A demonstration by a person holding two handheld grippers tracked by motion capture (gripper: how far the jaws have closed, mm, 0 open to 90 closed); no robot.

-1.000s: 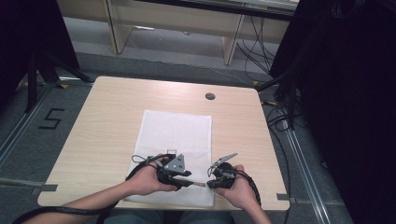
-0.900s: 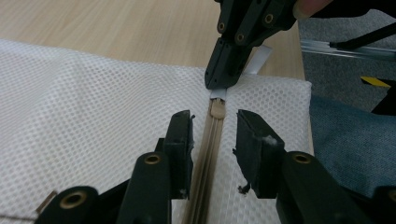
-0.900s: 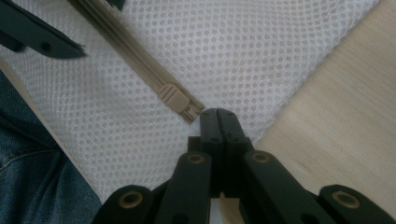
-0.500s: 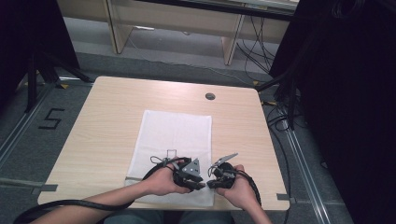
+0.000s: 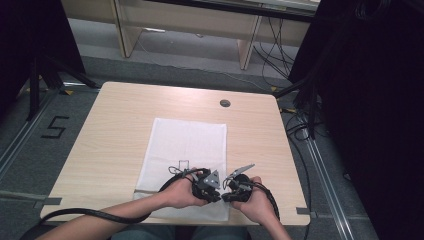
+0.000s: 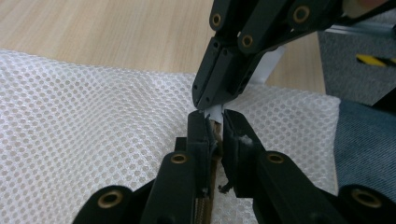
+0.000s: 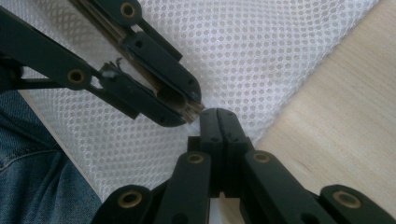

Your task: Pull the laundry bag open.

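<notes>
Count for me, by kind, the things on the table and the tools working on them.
White mesh bag: 1
Zipper on the bag: 1
Hand-held grippers: 2, the left gripper and the right gripper, their fingers meeting at the bag's near edge
Round grommet in the table: 1
Total: 5

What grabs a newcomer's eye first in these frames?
The two tools meeting tip to tip at the near edge of the table: the left tool and the right tool, both closed on a small white tab at the end of a zipper. Under them lies a white mesh bag, spread flat in the middle of the wooden top.
</notes>
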